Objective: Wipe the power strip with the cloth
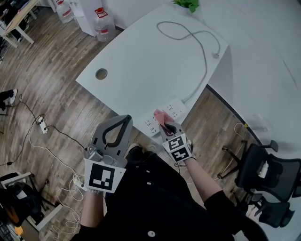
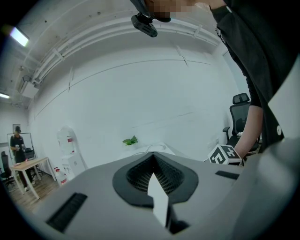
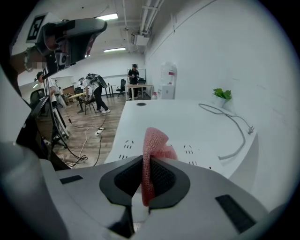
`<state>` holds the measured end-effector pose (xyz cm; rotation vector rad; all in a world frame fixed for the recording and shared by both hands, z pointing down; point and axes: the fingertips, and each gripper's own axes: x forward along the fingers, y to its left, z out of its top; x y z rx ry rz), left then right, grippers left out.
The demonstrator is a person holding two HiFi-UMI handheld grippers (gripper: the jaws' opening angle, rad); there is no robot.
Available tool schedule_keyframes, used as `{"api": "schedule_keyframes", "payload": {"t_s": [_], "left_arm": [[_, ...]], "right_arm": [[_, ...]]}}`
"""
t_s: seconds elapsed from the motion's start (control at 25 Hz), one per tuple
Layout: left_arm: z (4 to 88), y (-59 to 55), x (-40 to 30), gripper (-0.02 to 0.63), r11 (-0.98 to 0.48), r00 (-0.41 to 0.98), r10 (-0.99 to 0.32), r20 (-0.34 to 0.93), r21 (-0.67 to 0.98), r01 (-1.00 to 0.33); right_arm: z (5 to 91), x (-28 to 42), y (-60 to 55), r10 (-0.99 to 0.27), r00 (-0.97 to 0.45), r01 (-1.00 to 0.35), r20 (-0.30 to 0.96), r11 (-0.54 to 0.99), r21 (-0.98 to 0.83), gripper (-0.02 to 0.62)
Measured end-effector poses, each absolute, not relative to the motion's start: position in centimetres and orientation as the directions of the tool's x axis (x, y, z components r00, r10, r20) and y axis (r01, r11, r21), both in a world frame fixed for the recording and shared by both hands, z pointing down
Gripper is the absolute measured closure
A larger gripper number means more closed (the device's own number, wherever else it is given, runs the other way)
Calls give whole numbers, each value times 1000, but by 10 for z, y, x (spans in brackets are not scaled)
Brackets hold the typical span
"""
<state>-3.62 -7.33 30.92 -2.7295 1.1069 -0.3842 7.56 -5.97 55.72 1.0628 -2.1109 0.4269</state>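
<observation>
Power strip [image 1: 168,114] [image 3: 187,152], white, is laid along the table's [image 1: 141,61] near edge; pink cloth [image 1: 160,116] [image 3: 152,150], pinched in the right gripper [image 1: 165,124] [image 3: 145,164], is held over it. Left gripper [image 1: 123,118] [image 2: 152,157] is seen closed, empty, off that edge; wide tabletop is left beyond.

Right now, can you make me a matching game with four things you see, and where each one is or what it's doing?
Things:
1. cloth
2. power strip
3. plant
4. left gripper

Places or states:
A. at the far end of the table
B. shut on nothing, held short of the table
C. pink, pinched by the right gripper
D. white, lying at the table's near edge

Pairs: 1-C, 2-D, 3-A, 4-B
</observation>
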Motion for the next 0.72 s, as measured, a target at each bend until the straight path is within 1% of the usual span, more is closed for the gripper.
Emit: {"api": "schedule_keyframes", "payload": {"t_s": [0.72], "left_arm": [[313,-73,-47,595,-689,668,-723,174,-253,-679]], "right_arm": [[559,5,-24,-419,-540,-633,730,773,-25,538]]}}
